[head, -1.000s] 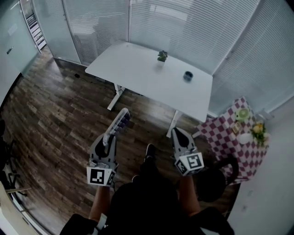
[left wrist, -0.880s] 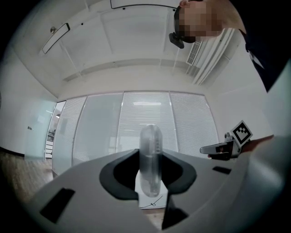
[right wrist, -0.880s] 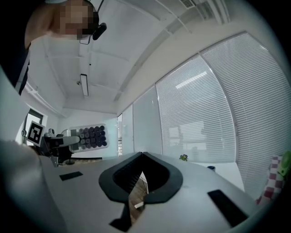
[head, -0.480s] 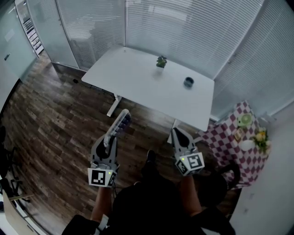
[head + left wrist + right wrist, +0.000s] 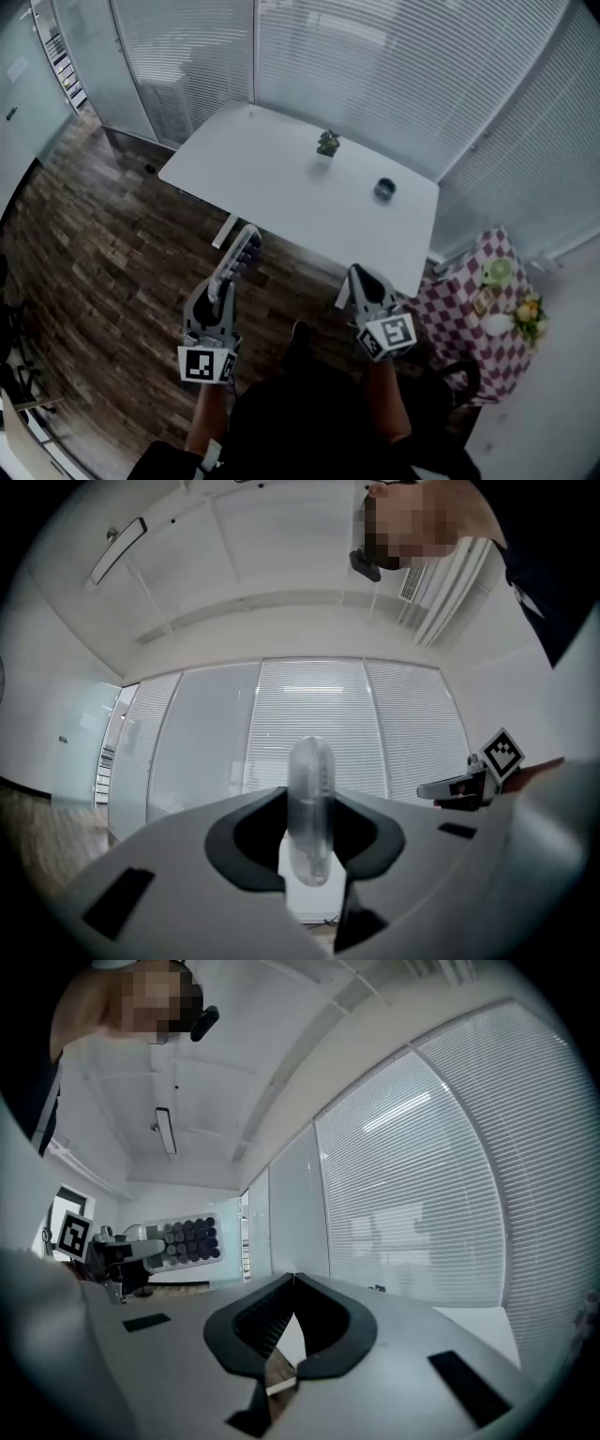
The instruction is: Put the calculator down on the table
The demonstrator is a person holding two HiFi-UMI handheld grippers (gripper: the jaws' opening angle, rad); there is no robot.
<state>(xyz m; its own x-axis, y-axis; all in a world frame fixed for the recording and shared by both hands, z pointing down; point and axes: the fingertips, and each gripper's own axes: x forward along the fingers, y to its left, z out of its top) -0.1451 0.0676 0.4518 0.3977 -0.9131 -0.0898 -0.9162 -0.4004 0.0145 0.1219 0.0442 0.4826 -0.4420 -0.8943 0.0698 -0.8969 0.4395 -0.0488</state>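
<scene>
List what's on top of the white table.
A small potted plant and a dark round object; the rest looks bare. The calculator is in the left gripper, not on the table. Nothing covers the top.

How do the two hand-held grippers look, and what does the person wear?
The left gripper and right gripper are light grey with black pads, tapering forward. Each carries a white cube with black square markers. The person's clothing is dark.

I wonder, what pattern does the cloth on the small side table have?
The cloth has dark red and white checks, clearest in the head view.
</scene>
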